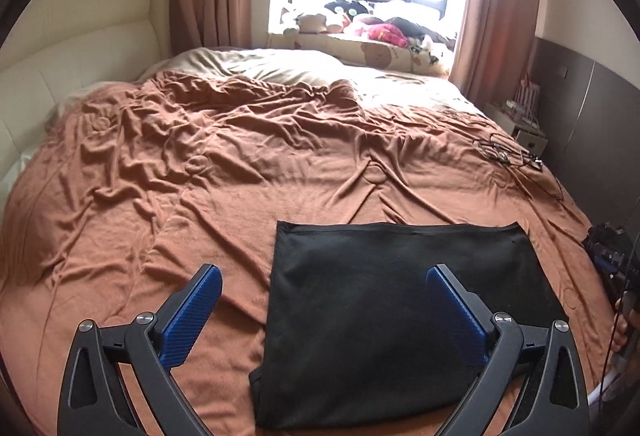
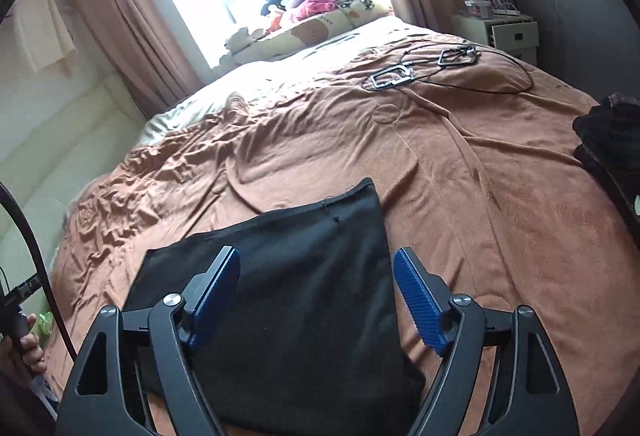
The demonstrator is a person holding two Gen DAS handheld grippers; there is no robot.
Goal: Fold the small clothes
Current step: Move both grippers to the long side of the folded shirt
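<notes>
A black garment (image 1: 384,308) lies flat as a folded rectangle on the brown bedspread (image 1: 224,163) near the bed's front edge. My left gripper (image 1: 324,276) is open and empty, hovering above the garment's left part, its blue pads wide apart. The same black garment (image 2: 304,300) shows in the right wrist view. My right gripper (image 2: 316,264) is open and empty above the garment's right part, its right finger over the bedspread (image 2: 460,175).
Two pairs of glasses and a thin cable (image 2: 432,69) lie at the bed's far right. A dark pile of clothes (image 2: 612,139) sits at the right edge. A nightstand (image 2: 508,31), curtains, a cushioned headboard (image 1: 80,47) and soft toys on the window sill (image 1: 360,23) surround the bed.
</notes>
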